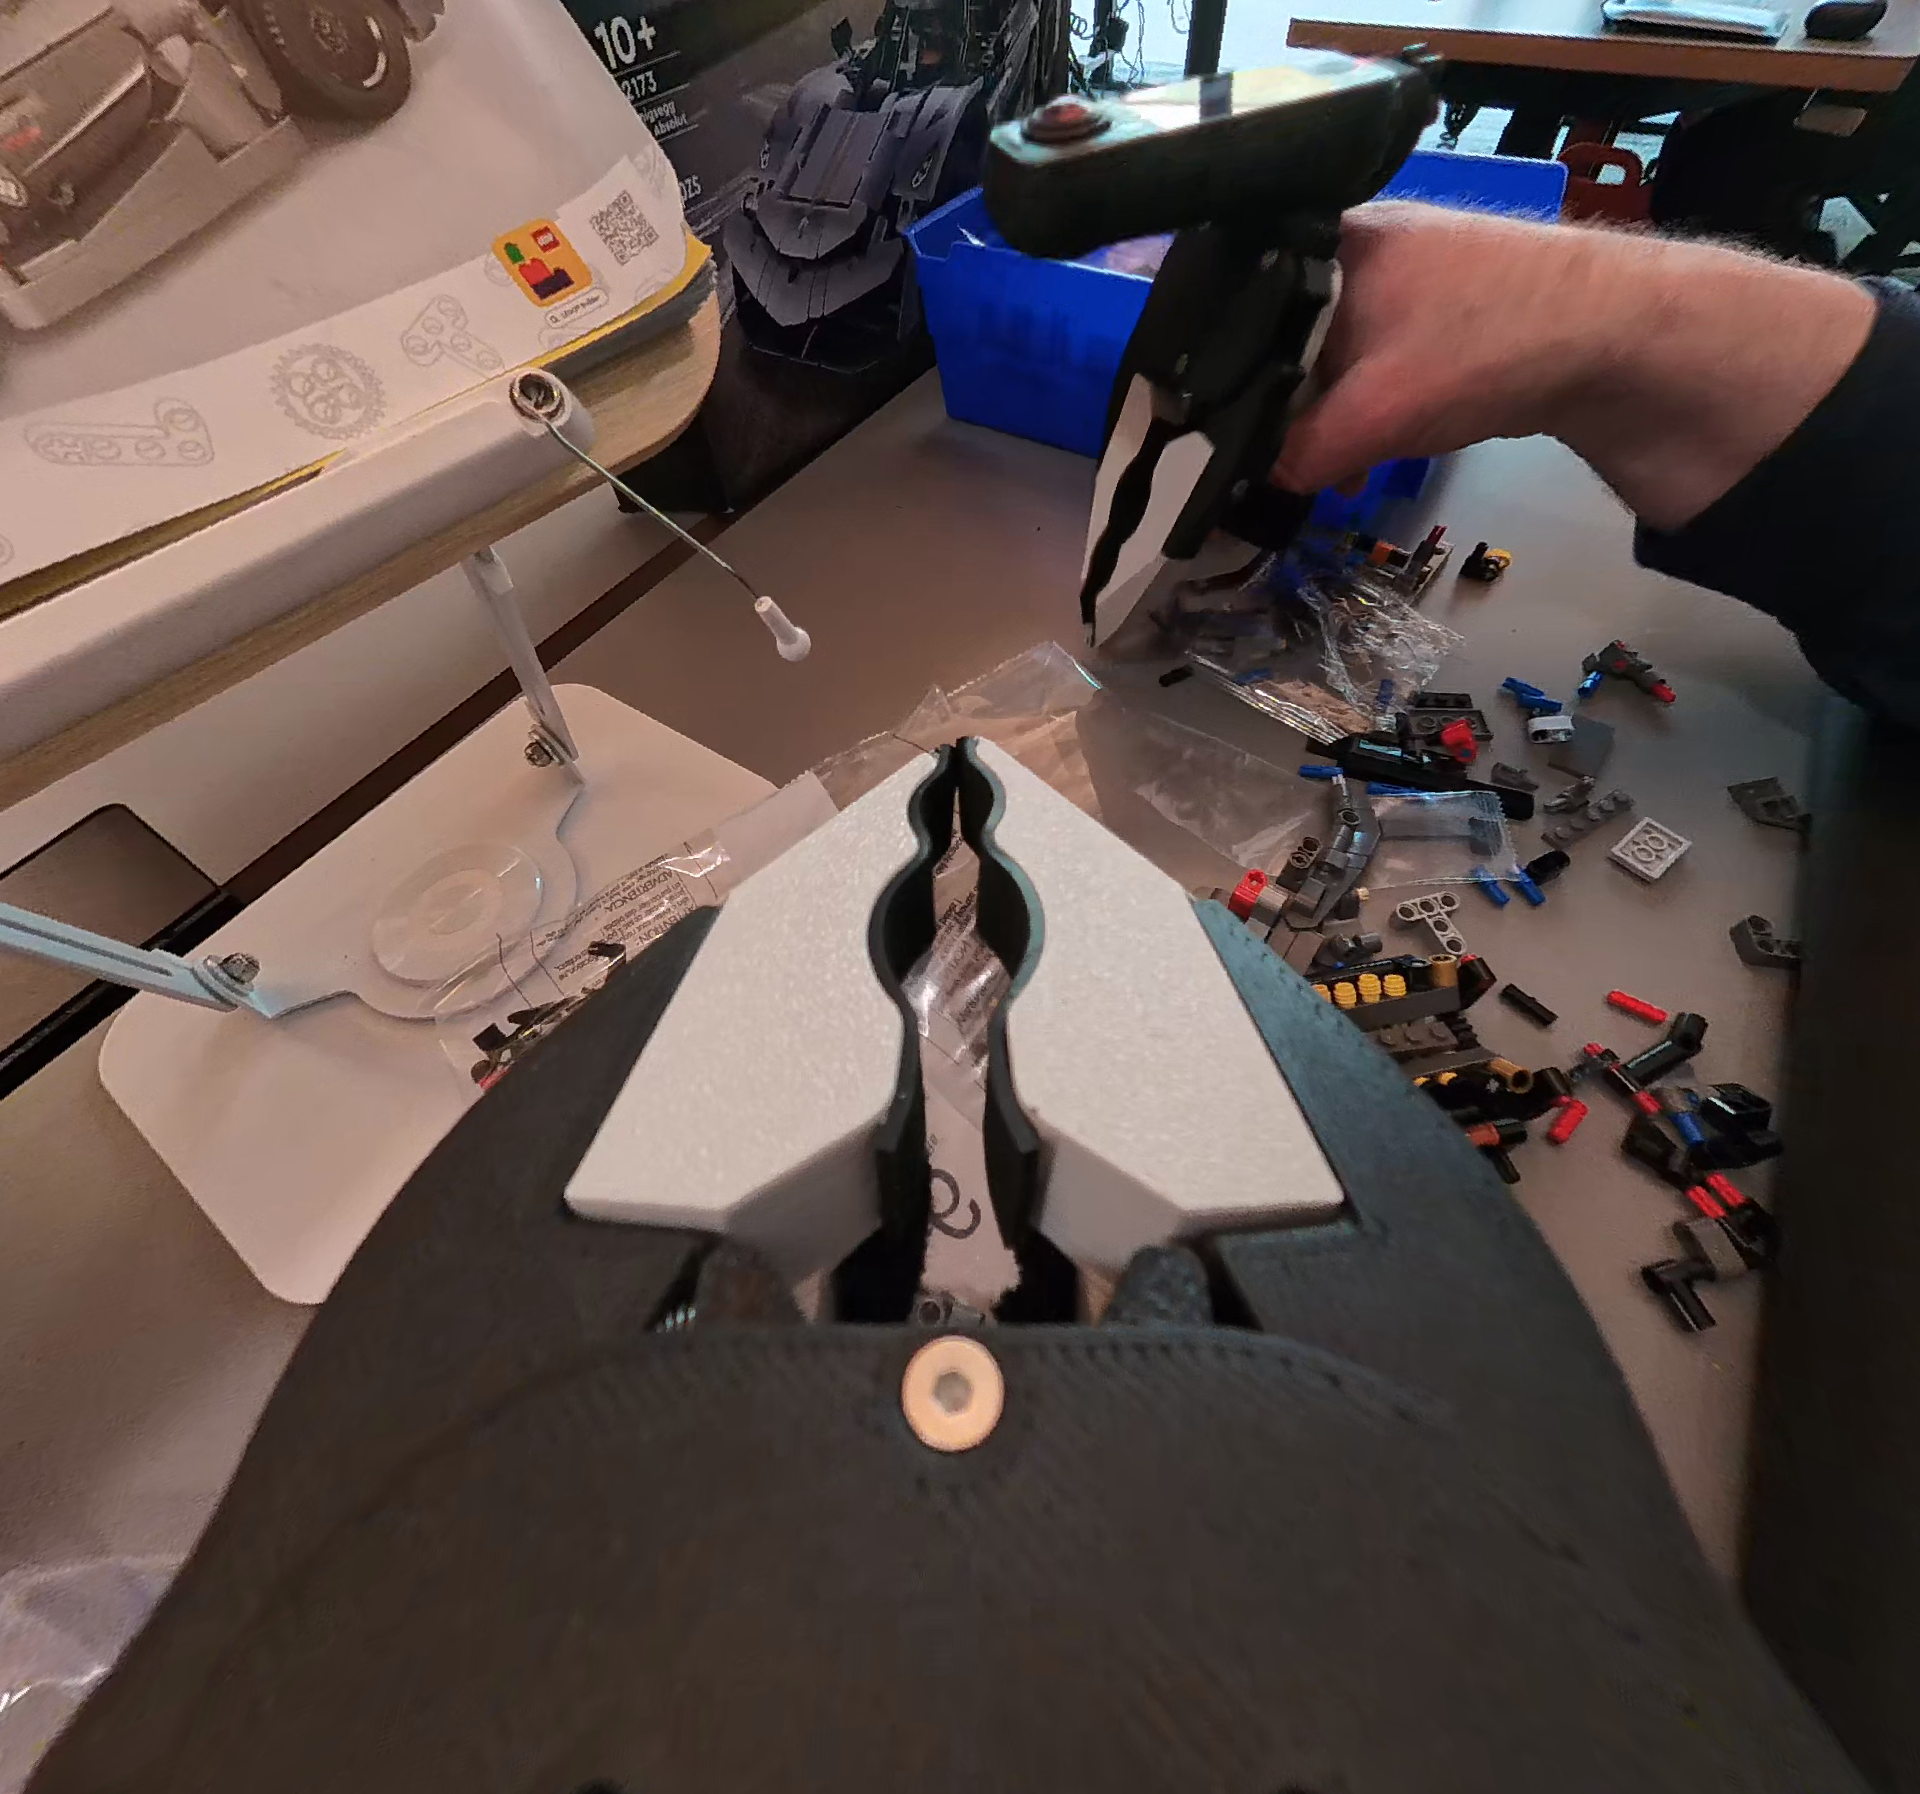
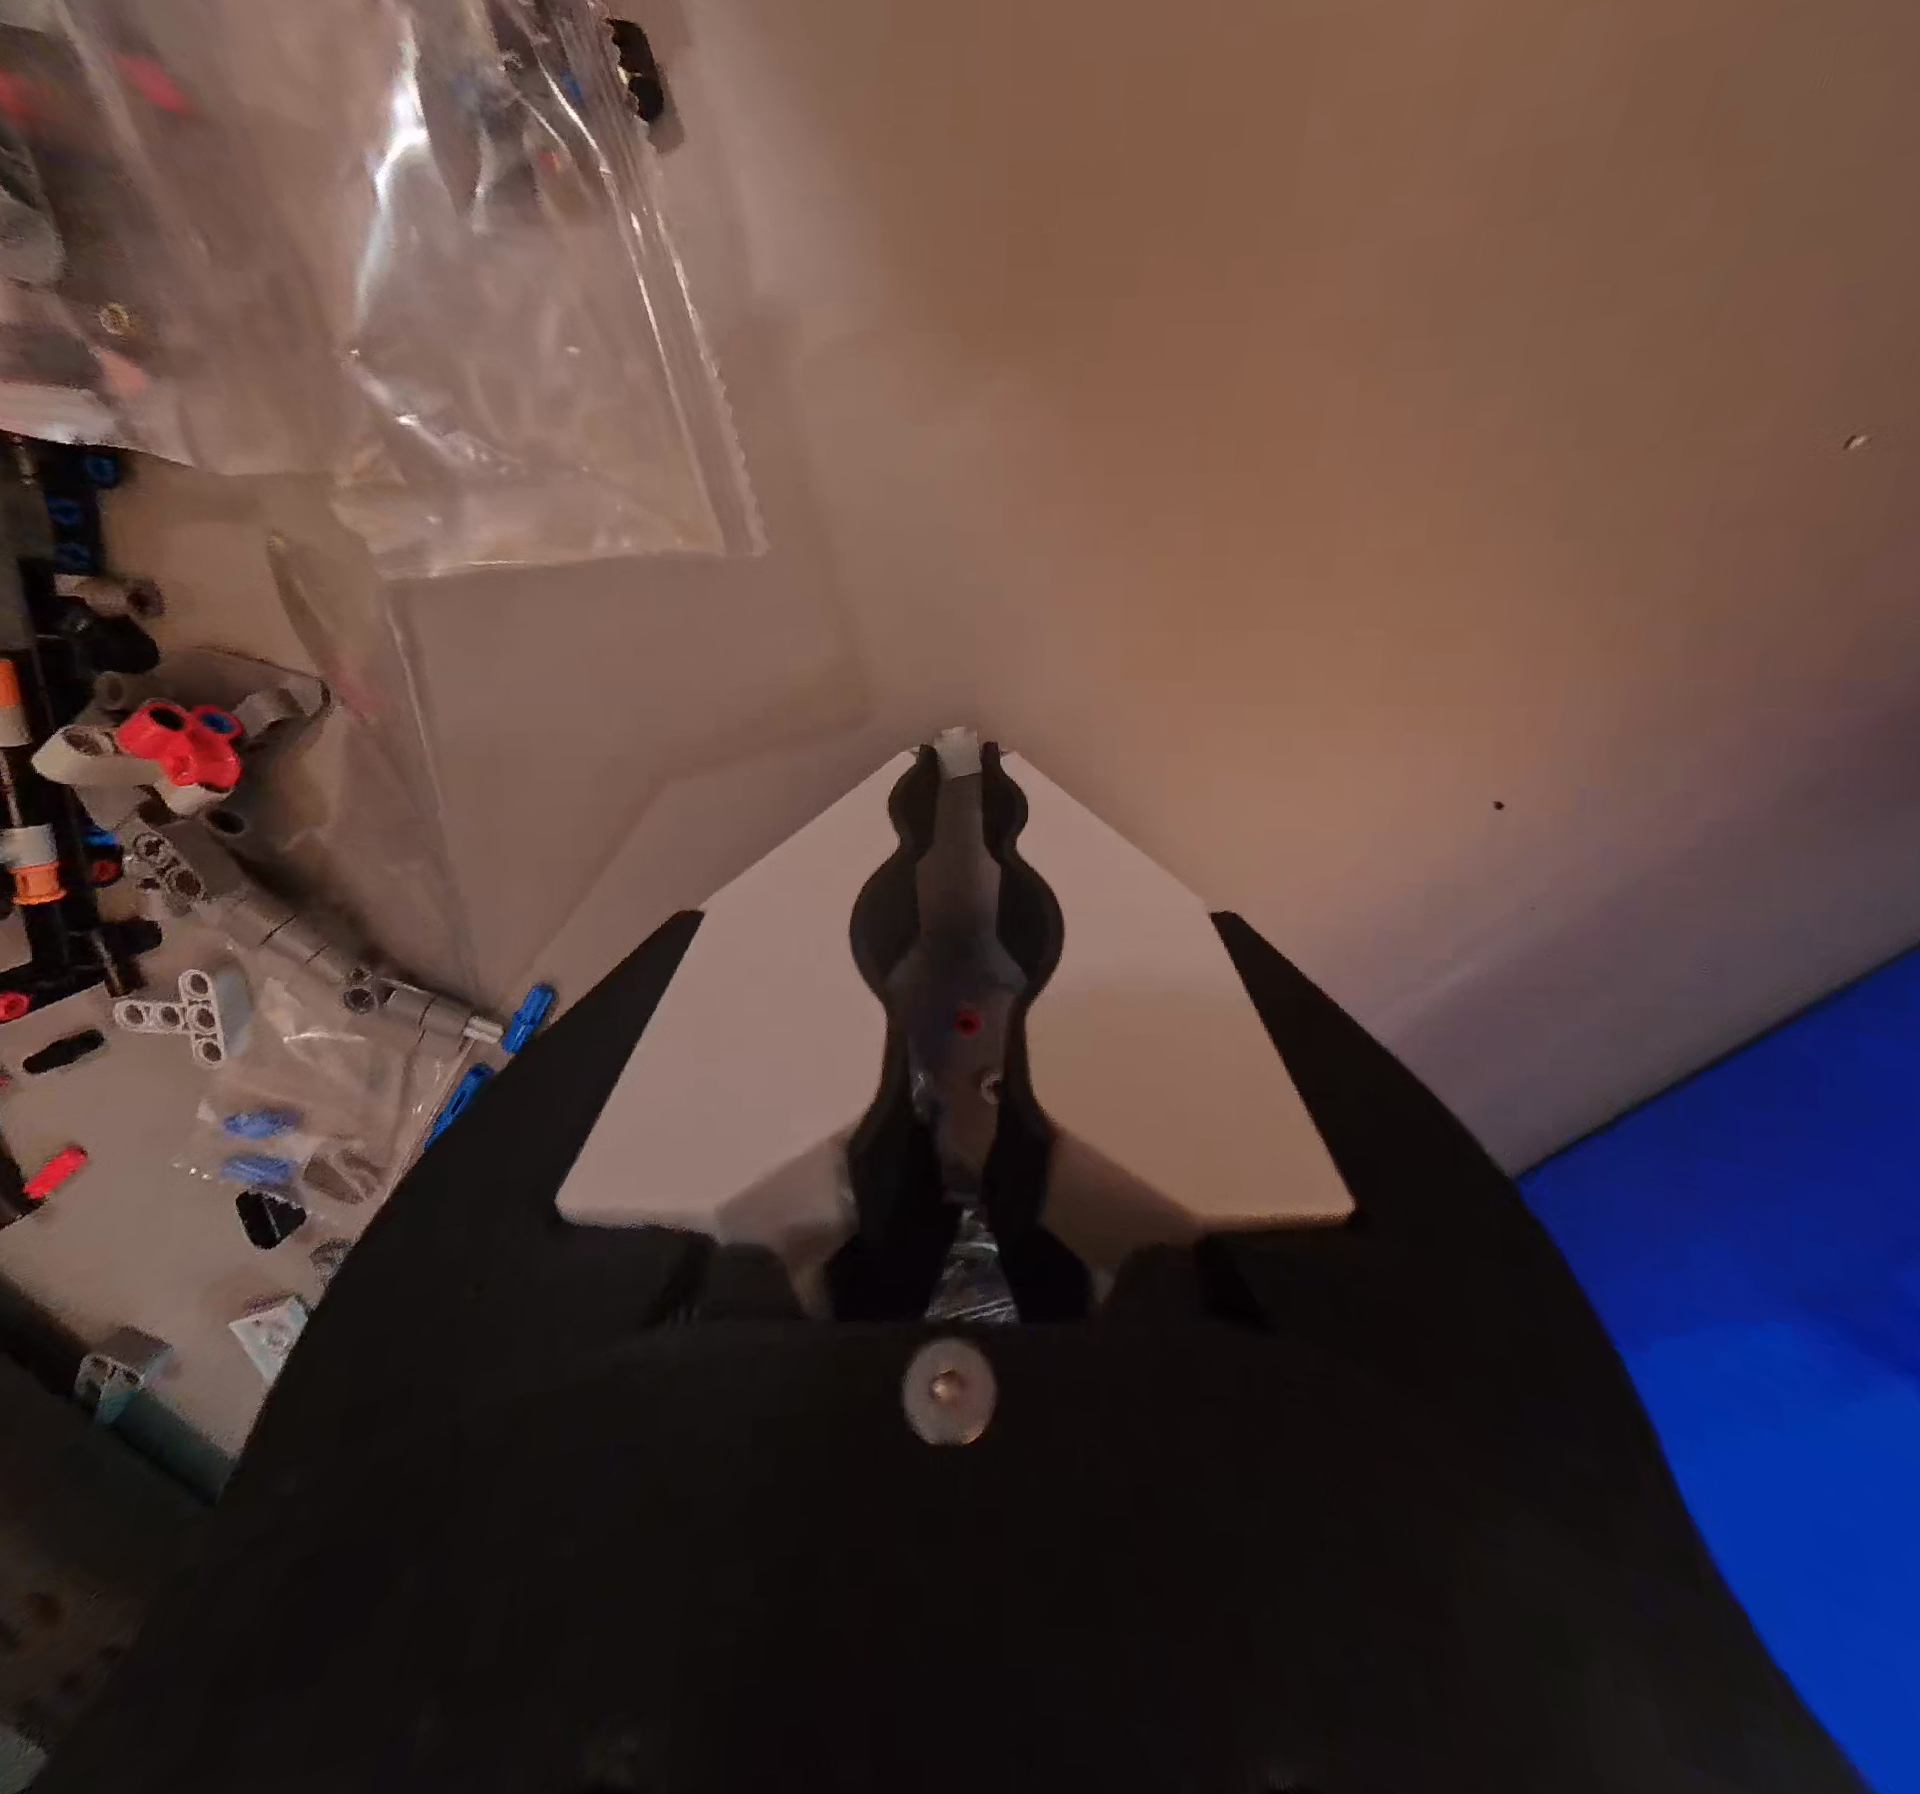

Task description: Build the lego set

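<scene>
Loose lego pieces [image 1: 1455, 1006] are spread across the desk [image 1: 935, 518] for sorting, while a small pale piece [image 2: 957, 752] is pinched by the right gripper [image 2: 957, 757] and the left gripper [image 1: 956, 757] is closed at its tips (whether anything is gripped cannot be told).

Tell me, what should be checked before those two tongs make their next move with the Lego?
1. Right tongs hold something: ok, shut on a small pale piece at the very tips.
2. Left tongs free to help: cannot tell; they are shut above a clear bag, perhaps pinching it.
3. Instruction booklet readable: ok, propped on its stand to the left.
4. Loose bricks sorted: not ok, scattered among opened bags.
5. Table space between the tongs: ok, bare patch there.
</scene>
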Demonstrator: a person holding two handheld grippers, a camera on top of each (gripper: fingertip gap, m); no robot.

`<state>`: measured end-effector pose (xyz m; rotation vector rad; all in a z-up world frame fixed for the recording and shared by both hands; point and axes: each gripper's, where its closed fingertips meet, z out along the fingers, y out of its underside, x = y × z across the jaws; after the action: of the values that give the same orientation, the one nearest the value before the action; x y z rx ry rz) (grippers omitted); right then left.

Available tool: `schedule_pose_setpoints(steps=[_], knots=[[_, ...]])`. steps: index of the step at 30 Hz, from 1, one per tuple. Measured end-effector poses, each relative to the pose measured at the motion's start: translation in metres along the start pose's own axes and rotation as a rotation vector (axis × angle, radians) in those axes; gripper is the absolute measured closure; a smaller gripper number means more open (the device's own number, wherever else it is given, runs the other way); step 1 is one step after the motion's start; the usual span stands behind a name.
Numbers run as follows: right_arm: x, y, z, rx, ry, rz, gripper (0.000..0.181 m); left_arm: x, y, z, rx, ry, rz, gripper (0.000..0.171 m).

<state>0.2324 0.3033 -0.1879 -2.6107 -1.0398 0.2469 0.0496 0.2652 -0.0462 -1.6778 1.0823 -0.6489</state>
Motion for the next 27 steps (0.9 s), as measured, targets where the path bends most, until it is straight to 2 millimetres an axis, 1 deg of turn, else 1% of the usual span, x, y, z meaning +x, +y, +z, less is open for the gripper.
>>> schedule_pose_setpoints(steps=[2,4,6,8,10,11,14,16,17,18,19,20,22,24,27], knots=[[-0.007,-0.009,-0.009,0.051,-0.016,-0.013,0.176,-0.001,0.000,0.000,0.000,-0.004,-0.004,0.171],[-0.024,-0.022,-0.022,0.118,-0.057,-0.054,0.176,-0.002,0.001,0.001,0.001,-0.007,-0.009,0.171],[-0.052,-0.038,-0.038,0.206,-0.132,-0.125,0.176,-0.003,0.001,0.001,-0.001,-0.012,-0.009,0.171],[-0.079,-0.051,-0.048,0.254,-0.191,-0.176,0.176,-0.003,0.001,0.001,0.002,-0.013,-0.011,0.171],[-0.105,-0.061,-0.050,0.282,-0.244,-0.229,0.176,-0.003,0.001,0.001,0.003,-0.014,-0.010,0.171],[-0.113,-0.066,-0.047,0.286,-0.250,-0.243,0.176,-0.003,0.001,0.001,0.002,-0.016,-0.009,0.171],[-0.120,-0.078,-0.024,0.251,-0.183,-0.269,0.176,-0.003,0.002,0.002,-0.003,-0.018,-0.009,0.171],[-0.131,-0.083,-0.011,0.234,-0.213,-0.280,0.175,-0.004,0.003,0.001,-0.005,-0.018,-0.011,0.171],[-0.134,-0.085,-0.006,0.228,-0.216,-0.288,0.173,-0.005,0.003,0.001,-0.005,-0.020,-0.011,0.171],[-0.134,-0.086,-0.004,0.225,-0.202,-0.290,0.167,-0.005,0.004,0.000,-0.006,-0.022,-0.011,0.171],[-0.132,-0.086,-0.004,0.225,-0.187,-0.290,0.165,-0.005,0.004,-0.001,-0.006,-0.023,-0.011,0.171],[-0.130,-0.086,-0.008,0.232,-0.182,-0.290,0.167,-0.005,0.004,-0.001,-0.009,-0.021,-0.013,0.171],[-0.126,-0.089,-0.020,0.289,-0.186,-0.275,0.171,-0.005,0.005,-0.001,-0.018,-0.017,-0.018,0.171],[-0.121,-0.090,-0.029,0.330,-0.198,-0.243,0.169,-0.005,0.007,0.001,-0.027,-0.018,-0.019,0.171],[-0.118,-0.087,-0.028,0.341,-0.216,-0.241,0.163,-0.005,0.015,0.005,-0.066,-0.017,-0.014,0.171]])
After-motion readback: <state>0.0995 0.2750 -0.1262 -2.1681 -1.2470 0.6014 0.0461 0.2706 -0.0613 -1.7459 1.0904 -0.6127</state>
